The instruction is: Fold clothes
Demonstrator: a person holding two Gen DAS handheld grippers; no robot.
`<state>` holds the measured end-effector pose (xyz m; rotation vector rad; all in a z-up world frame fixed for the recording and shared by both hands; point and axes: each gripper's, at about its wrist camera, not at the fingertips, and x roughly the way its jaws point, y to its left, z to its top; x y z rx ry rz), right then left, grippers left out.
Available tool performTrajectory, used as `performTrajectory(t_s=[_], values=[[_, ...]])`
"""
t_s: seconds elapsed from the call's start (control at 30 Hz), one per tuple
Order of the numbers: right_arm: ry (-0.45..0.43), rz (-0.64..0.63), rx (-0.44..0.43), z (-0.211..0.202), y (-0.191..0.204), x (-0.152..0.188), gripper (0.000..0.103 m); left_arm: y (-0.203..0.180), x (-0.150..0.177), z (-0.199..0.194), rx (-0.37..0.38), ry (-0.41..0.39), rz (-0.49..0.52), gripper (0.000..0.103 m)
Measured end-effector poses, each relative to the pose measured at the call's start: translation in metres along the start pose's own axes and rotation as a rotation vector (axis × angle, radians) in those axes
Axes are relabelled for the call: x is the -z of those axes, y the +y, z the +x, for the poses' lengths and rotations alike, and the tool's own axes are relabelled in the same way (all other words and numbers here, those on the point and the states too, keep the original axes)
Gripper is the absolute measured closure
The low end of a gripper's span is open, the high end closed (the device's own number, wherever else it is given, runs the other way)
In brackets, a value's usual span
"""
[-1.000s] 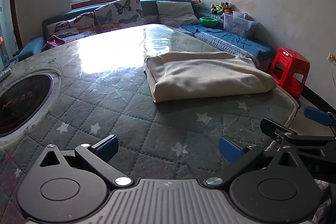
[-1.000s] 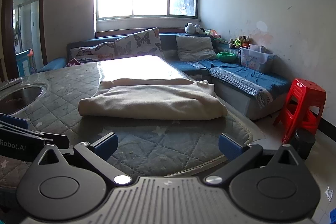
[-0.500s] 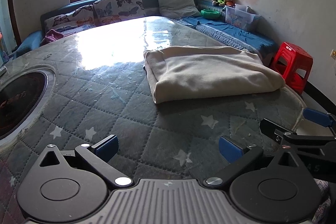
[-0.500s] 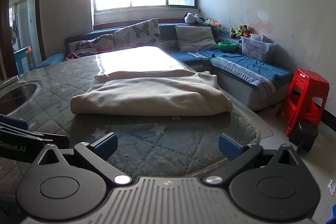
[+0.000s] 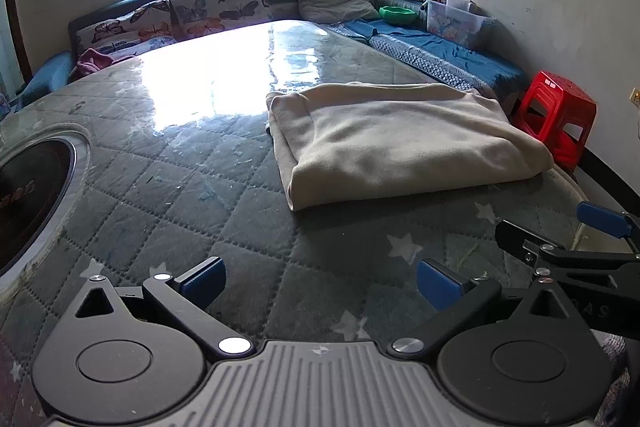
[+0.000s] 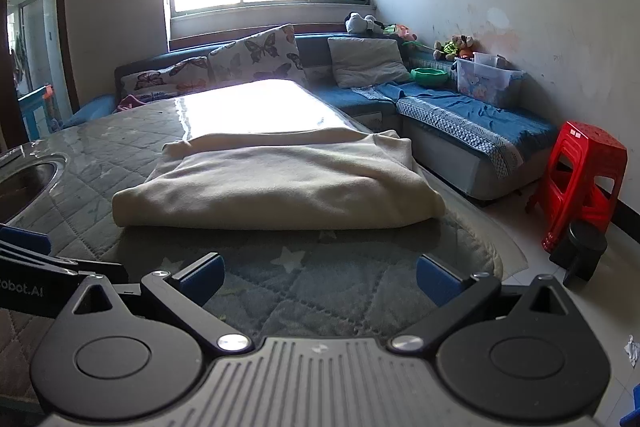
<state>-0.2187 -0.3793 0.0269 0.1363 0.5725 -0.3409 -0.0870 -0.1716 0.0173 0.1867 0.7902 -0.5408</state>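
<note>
A cream garment (image 5: pixel 404 139) lies folded into a thick rectangle on the quilted green table cover (image 5: pixel 192 195), near the table's right edge. The same folded garment (image 6: pixel 276 187) fills the middle of the right wrist view. My left gripper (image 5: pixel 320 283) hovers open over the cover, short of the garment, with nothing between its blue pads. My right gripper (image 6: pixel 320 277) is open too, at the table's near edge in front of the fold. In the left wrist view the right gripper's fingers (image 5: pixel 560 247) show at the right edge.
A round black hob (image 5: pixel 28 195) is set into the table at the left. A blue sofa (image 6: pixel 460 115) with butterfly cushions, a clear box and toys runs behind and to the right. A red plastic stool (image 6: pixel 580 179) and a dark bin (image 6: pixel 584 251) stand on the floor at right.
Both views have drawn a little closer to the folded garment. The garment itself has not moved, and both grippers have stayed open.
</note>
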Motion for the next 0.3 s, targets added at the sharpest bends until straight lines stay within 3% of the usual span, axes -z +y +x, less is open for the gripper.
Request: performTrajectory(t_s=[0.3], values=[[0.013,-0.011,-0.003,0.012,0.002,-0.008,0.0,0.003,-0.01,0.01,-0.002,0.019,0.001,0.0]])
